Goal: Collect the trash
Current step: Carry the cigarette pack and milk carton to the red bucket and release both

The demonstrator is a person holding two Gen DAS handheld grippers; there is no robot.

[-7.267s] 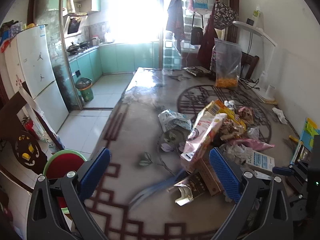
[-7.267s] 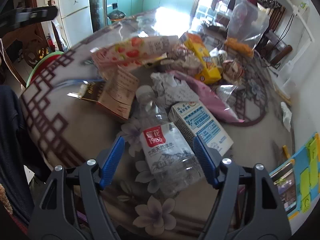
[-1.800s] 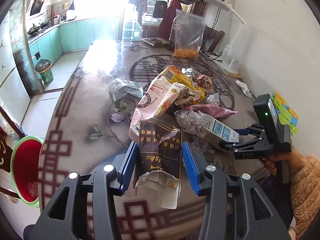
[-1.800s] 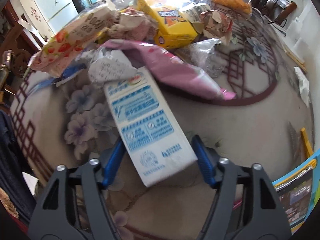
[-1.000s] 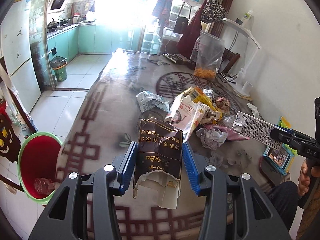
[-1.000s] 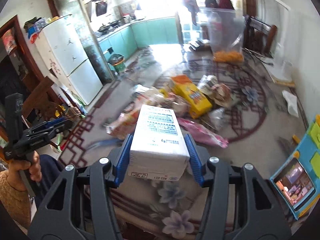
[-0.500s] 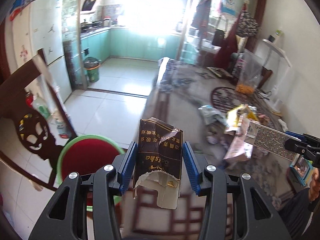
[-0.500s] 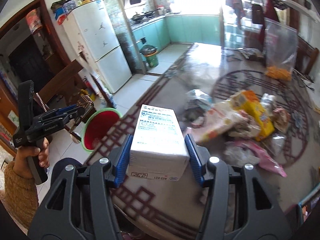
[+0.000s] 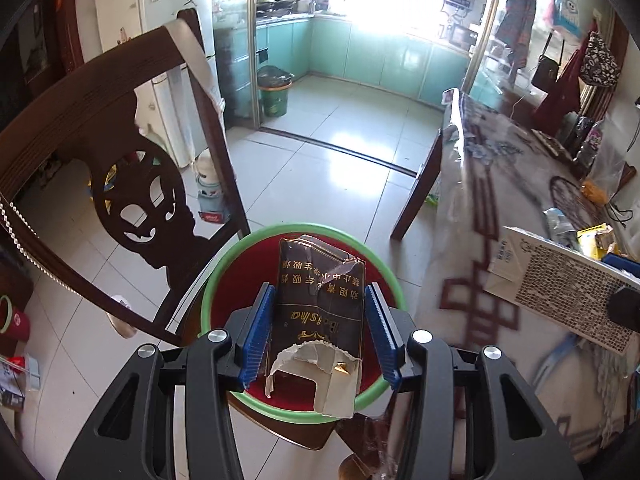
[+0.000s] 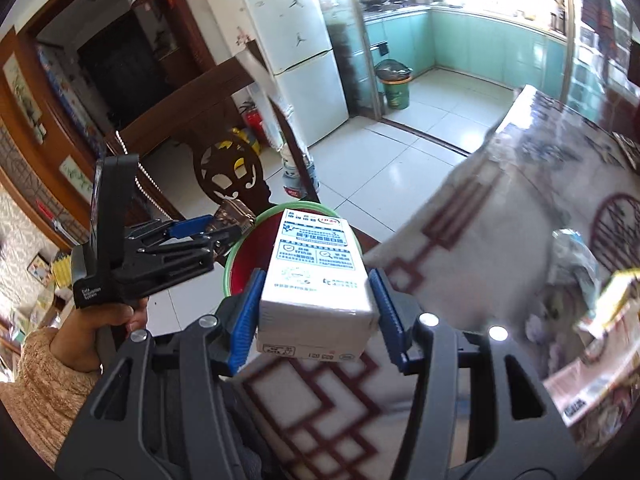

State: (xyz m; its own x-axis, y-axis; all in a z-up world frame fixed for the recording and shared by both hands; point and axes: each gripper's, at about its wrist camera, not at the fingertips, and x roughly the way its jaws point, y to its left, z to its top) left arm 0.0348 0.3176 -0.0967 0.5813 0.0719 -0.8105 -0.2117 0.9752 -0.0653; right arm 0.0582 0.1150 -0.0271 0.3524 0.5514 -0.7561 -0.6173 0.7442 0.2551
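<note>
red bin point(image 9: 224, 304), dark carton point(image 9: 320, 300) above

both wrist views look down, sharing the red bin point(image 9: 224, 308) point(image 10: 240, 256).

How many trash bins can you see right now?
2: the red bin with green rim directly below the left hand-held gripper, and a green bin at the kitchen doorway. Others may be hidden.
</note>
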